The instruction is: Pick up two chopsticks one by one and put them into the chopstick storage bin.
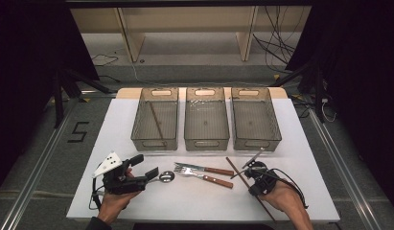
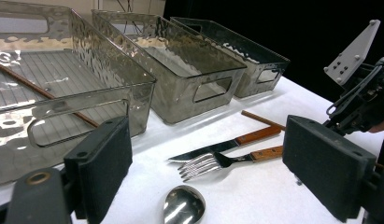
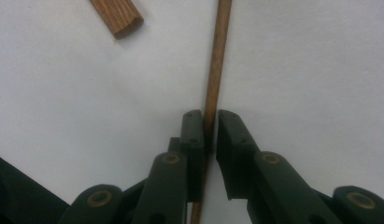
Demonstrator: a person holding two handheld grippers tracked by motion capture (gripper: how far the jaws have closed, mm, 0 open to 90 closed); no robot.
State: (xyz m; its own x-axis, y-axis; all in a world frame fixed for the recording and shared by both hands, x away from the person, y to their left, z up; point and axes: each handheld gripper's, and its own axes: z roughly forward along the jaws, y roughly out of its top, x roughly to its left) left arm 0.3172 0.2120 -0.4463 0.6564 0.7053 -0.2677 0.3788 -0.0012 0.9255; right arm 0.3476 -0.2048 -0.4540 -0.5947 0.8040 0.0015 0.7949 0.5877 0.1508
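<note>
Closest to the lens in the right gripper view, the right gripper has its two black jaws drawn in on a thin brown wooden chopstick, which runs lengthwise between the pads; whether both pads already press on it is hard to tell, though almost no gap remains. The chopstick lies flat on the white table near its front right corner, slanting toward the person. Just beside its far end are a wooden-handled knife and a wooden-handled fork, and left of those a shiny metal spoon. The left gripper hovers by the spoon with its jaws spread wide and nothing between them. Beyond the cutlery stand three clear ribbed plastic bins in a row; the left one already holds a second chopstick. The step in hand looks like the grasp that starts sorting this chopstick. The next move likely calls for a firm pinch, a level lift, and a carry over the cutlery to the left bin.
</note>
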